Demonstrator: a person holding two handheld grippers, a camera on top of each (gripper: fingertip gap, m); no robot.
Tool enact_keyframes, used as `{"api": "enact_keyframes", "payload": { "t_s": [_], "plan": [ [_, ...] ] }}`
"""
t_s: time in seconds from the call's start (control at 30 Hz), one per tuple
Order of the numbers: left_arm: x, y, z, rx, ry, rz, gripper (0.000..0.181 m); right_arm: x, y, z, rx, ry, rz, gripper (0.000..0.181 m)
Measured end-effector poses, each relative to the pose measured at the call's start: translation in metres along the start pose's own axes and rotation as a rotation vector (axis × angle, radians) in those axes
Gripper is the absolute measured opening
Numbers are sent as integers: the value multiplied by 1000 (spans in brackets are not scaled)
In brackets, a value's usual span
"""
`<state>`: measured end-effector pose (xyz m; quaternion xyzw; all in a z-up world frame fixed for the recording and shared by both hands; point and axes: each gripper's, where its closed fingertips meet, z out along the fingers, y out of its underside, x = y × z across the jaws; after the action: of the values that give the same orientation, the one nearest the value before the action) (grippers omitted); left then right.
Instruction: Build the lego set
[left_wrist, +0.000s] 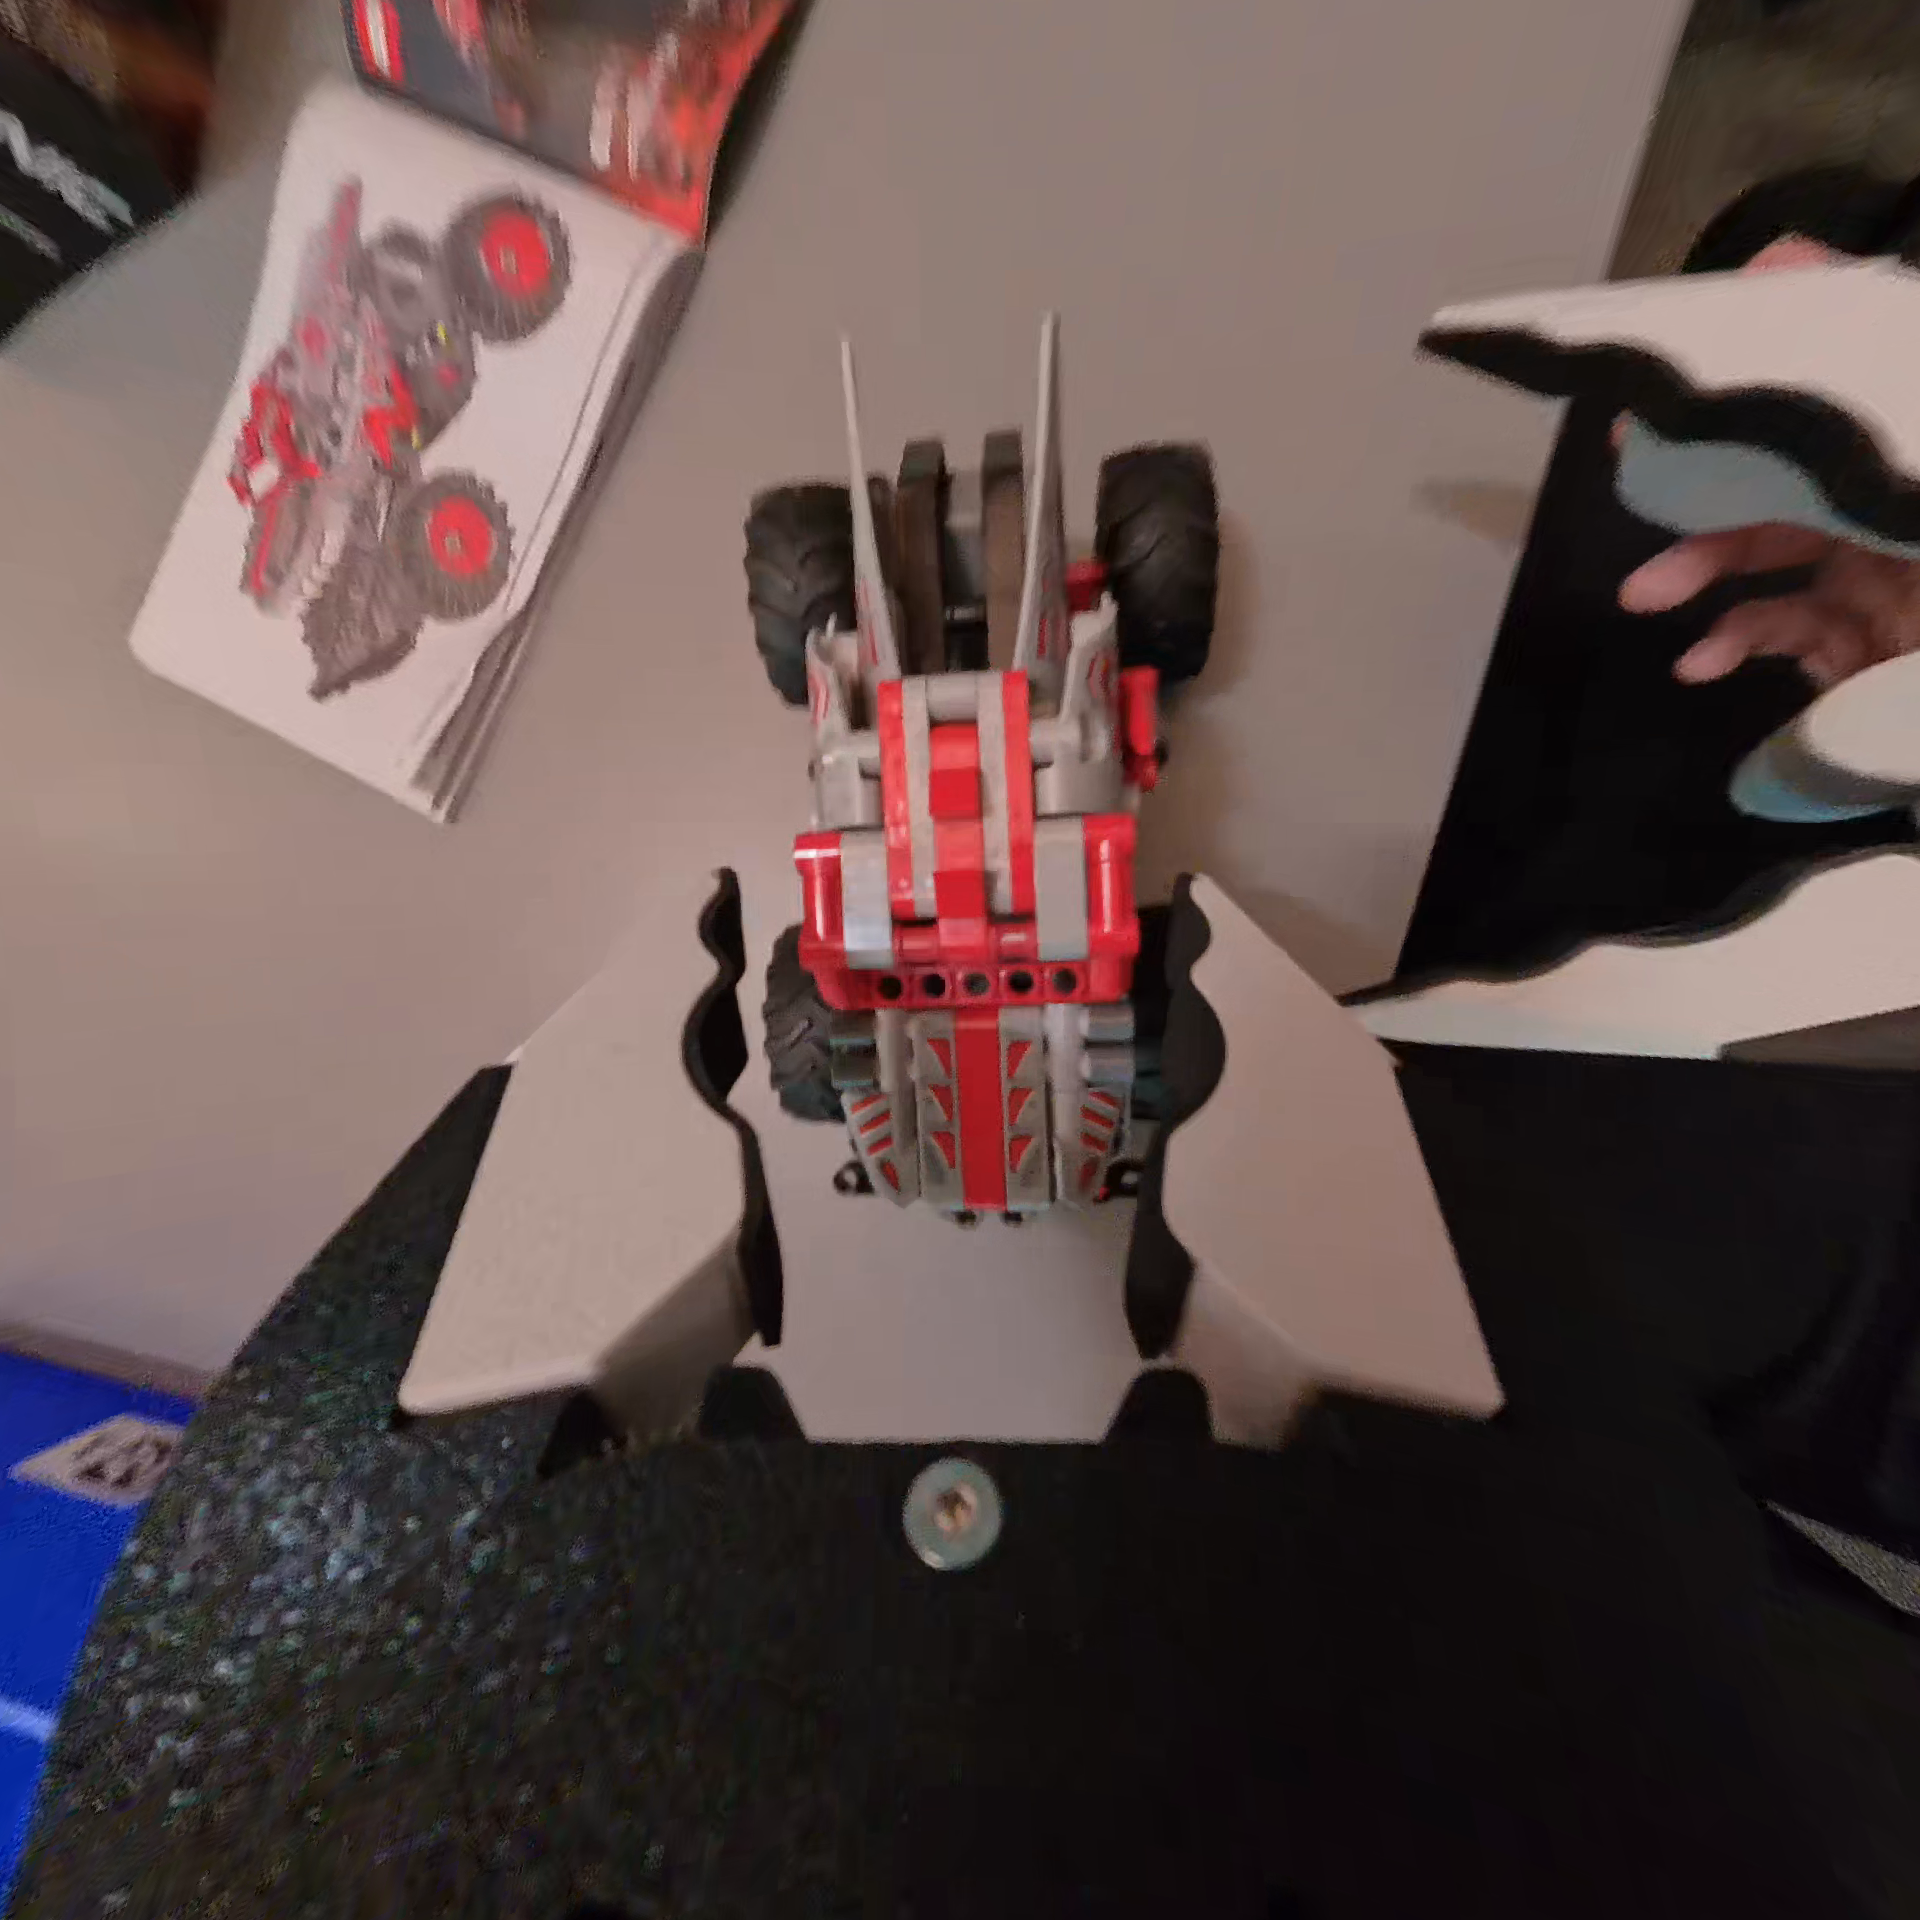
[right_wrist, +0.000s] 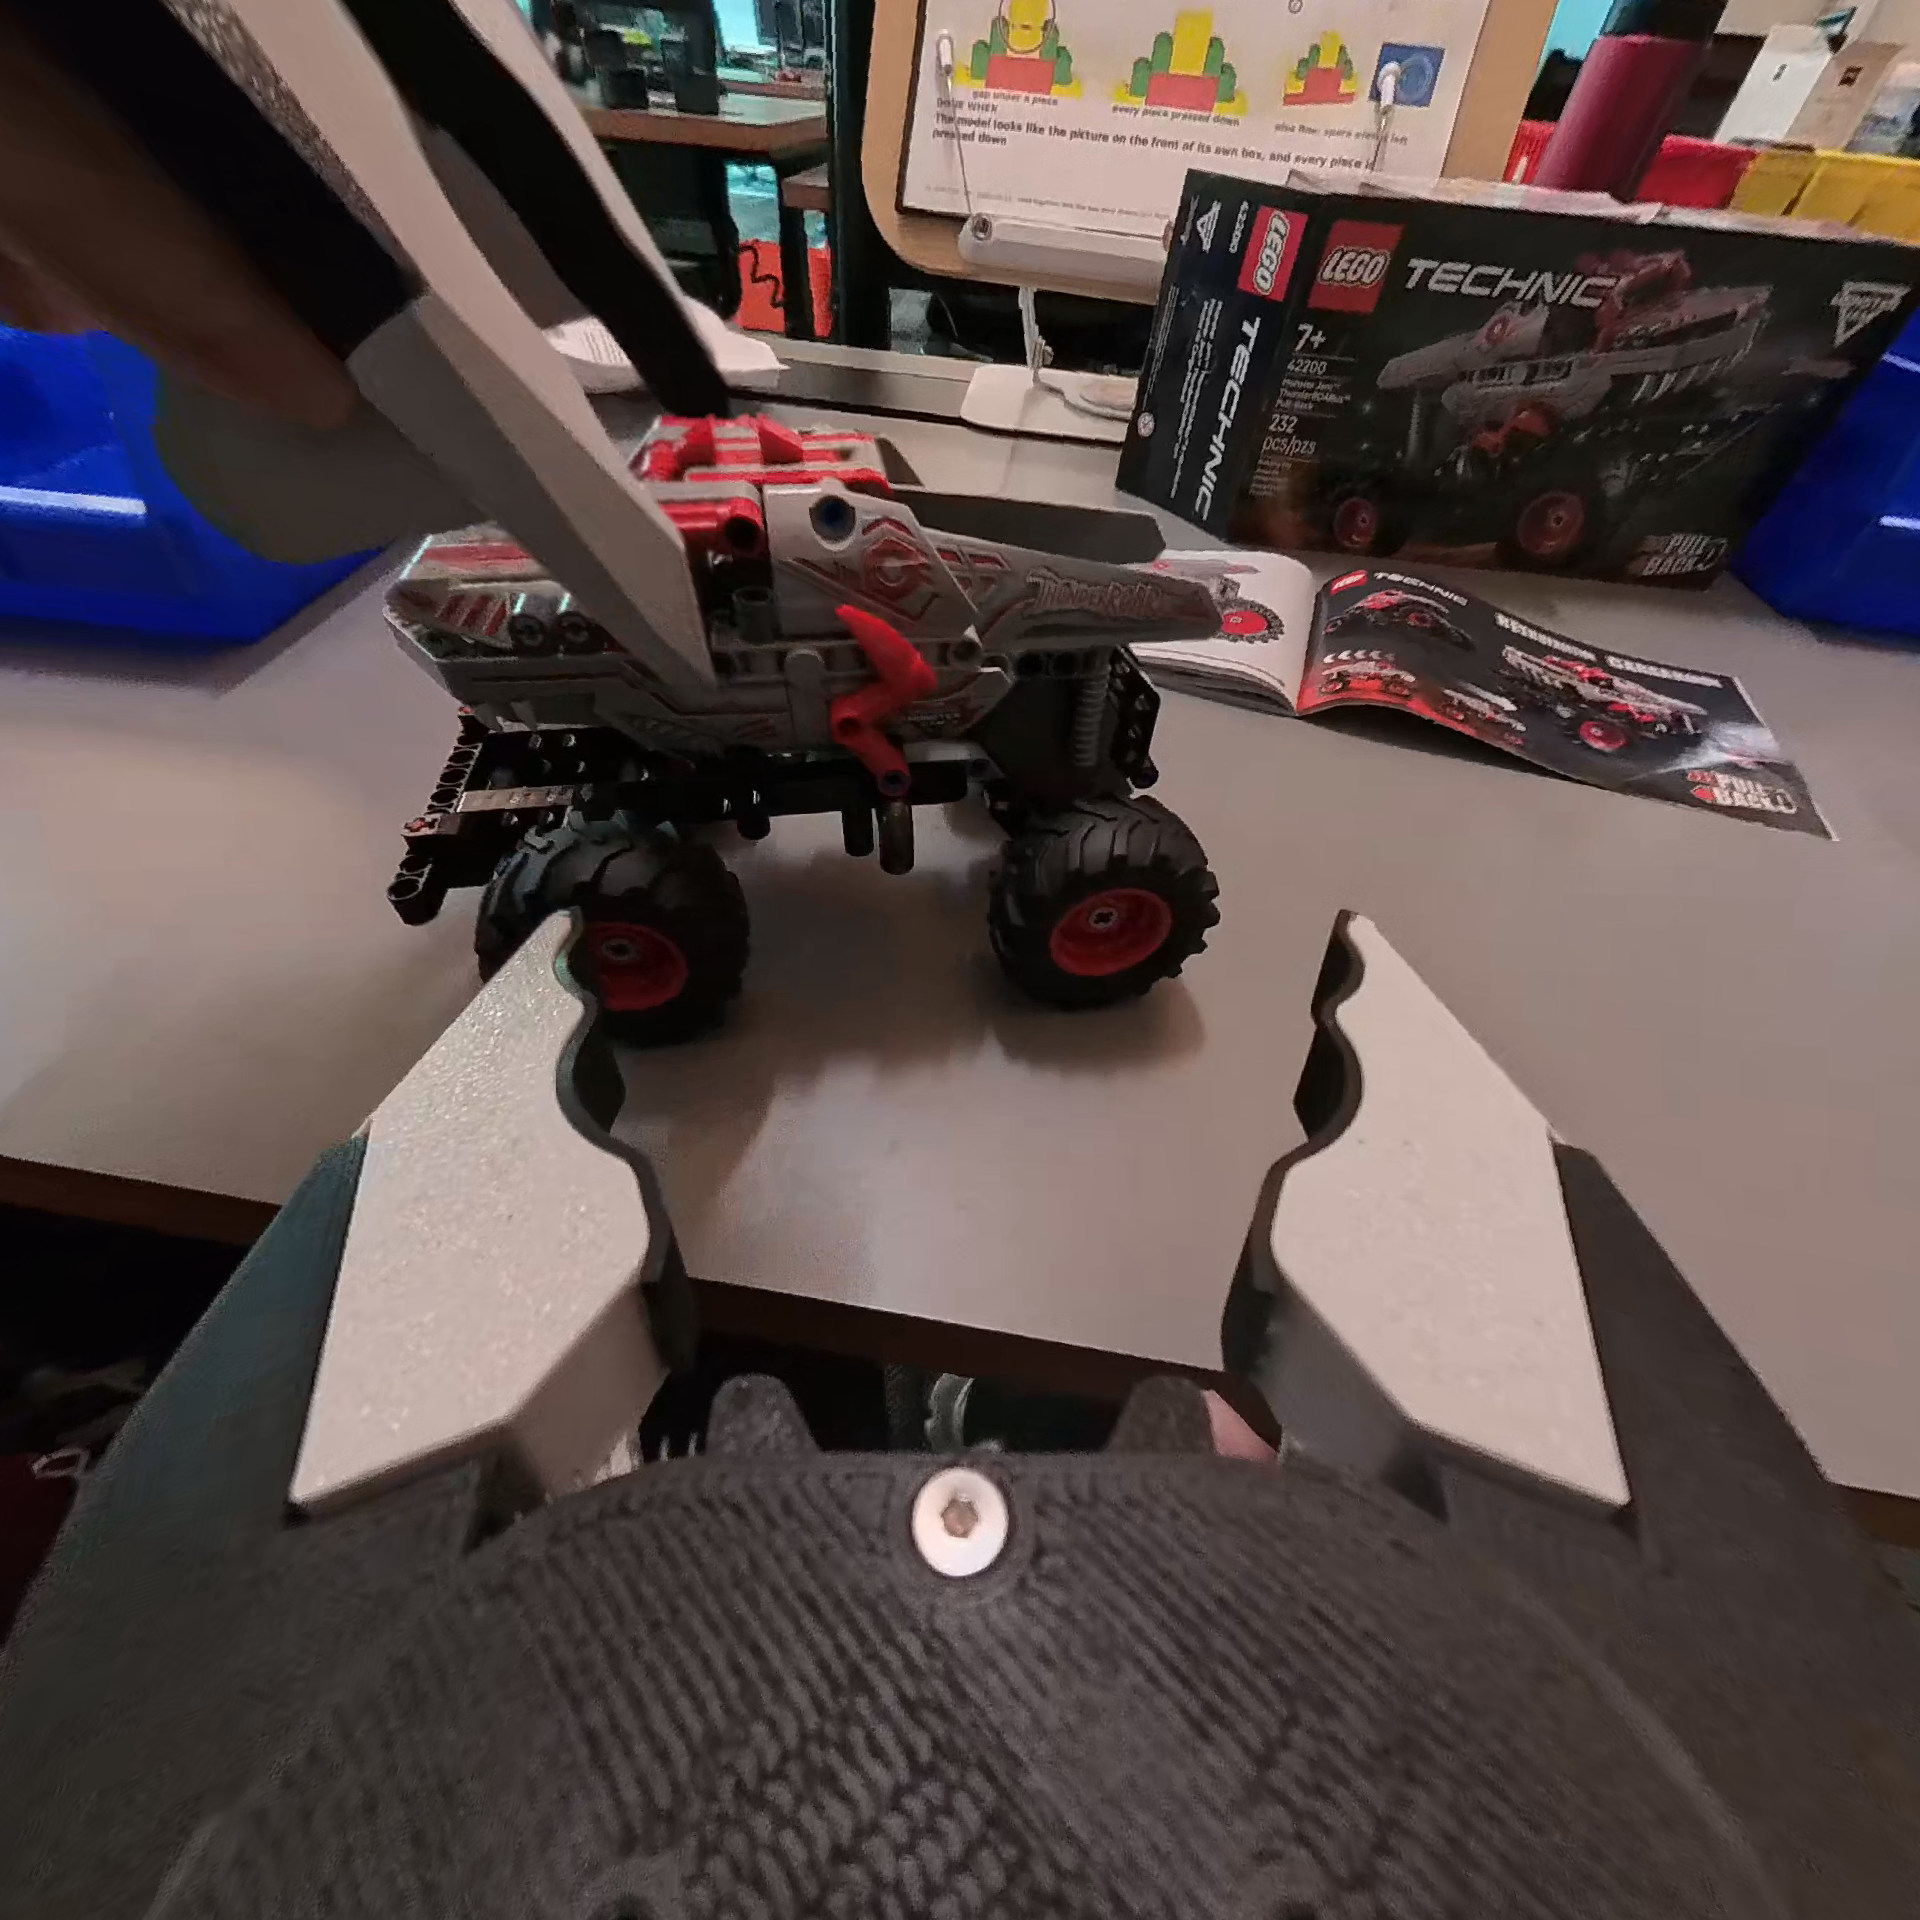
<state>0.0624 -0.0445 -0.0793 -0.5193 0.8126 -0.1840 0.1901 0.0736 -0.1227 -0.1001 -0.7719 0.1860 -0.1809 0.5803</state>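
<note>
Grey tabletop (right_wrist: 1558, 1039) filled both views, with blue bins (right_wrist: 156, 499) at its left edge and shelves of clutter behind. From the left wrist view, the instruction booklet (left_wrist: 416, 436) lay open on the far left, and the lego truck (left_wrist: 966, 831) stood on its four black tyres directly below the left gripper (left_wrist: 956, 1049). That gripper's grey fingers (left_wrist: 582, 1174) were spread either side of the truck's front end, apart from it as far as could be seen. In the right wrist view, the left gripper came down over the truck's hood from above. The right gripper (right_wrist: 956, 1101) hung open near the table's edge, just short of the truck's red-hubbed wheels (right_wrist: 1112, 925). Farther right stood the set's box (right_wrist: 1507, 384).
</note>
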Motion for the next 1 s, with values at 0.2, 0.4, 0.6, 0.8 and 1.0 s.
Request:
{"api": "enact_keyframes", "payload": {
  "t_s": [0.2,0.4,0.6,0.8,1.0],
  "plan": [
    [9,14,-2,13,45,-88,82,5,6,-1,-10,-10,22,133],
    [7,31,10,106,39,-71,64,1,8,-1,-8,-25,24,132],
    [8,22,13,224,-8,-104,63,-3,5,1,-3,-23,-1,131],
    [14,2,9,346,-114,-184,63,3,-7,5,12,-4,-4,130],
    [4,-8,3,431,-280,-269,62,7,-19,7,31,8,6,129]
  ]
}}
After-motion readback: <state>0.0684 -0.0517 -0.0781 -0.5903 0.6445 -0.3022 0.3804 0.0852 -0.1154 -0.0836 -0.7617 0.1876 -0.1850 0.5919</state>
